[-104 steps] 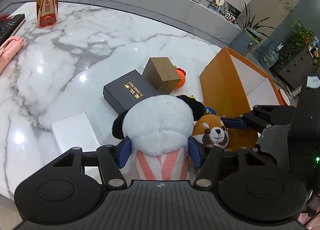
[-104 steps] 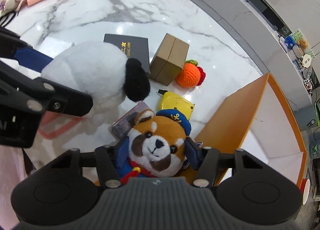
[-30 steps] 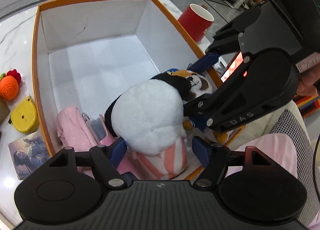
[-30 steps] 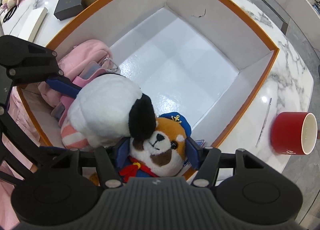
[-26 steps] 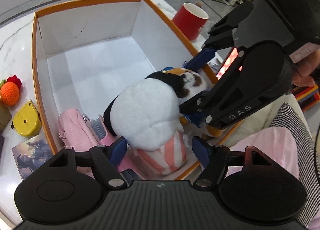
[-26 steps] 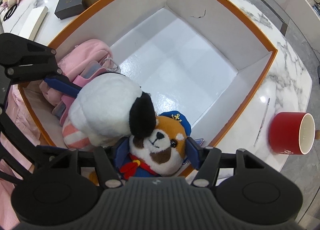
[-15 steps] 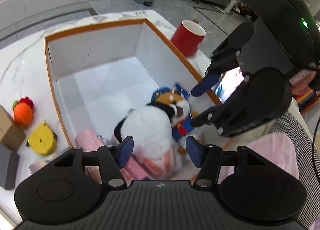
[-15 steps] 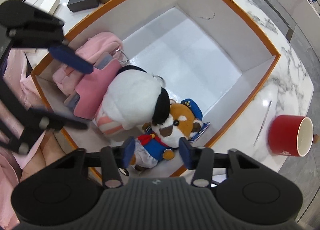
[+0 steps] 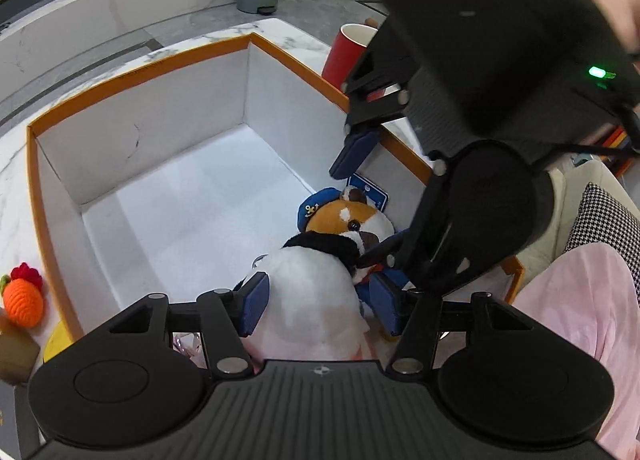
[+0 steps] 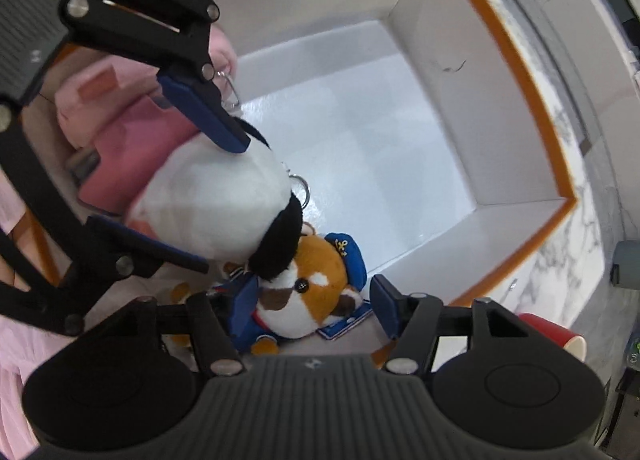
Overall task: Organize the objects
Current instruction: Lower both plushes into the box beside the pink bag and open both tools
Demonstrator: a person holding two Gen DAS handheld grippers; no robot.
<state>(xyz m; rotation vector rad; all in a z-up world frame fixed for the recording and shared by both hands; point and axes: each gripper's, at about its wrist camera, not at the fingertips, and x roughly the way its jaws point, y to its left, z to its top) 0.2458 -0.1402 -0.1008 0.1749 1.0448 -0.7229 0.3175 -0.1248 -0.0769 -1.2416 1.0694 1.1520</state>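
A white plush with black ears [image 9: 312, 296] [image 10: 212, 203] and a red panda plush in a blue sailor cap [image 9: 348, 223] [image 10: 308, 292] lie side by side in the near corner of the orange-rimmed white box [image 9: 140, 71] [image 10: 516, 71]. My left gripper [image 9: 316, 306] is open above the white plush, fingers spread on either side and clear of it. My right gripper [image 10: 314, 308] is open over the red panda plush, not gripping it. A pink pouch [image 10: 132, 139] lies in the box beside the white plush.
A red cup [image 9: 348, 51] [image 10: 552, 334] stands on the marble table outside the box's far side. A crocheted orange fruit [image 9: 22, 300], a yellow object and a brown box sit on the table left of the box. Most of the box floor [image 9: 192, 199] is bare.
Both grippers carried the plush toys from the table into the box, opened and let them go. Since half a second ago both have drawn back slightly; the toys stay lying in the corner.
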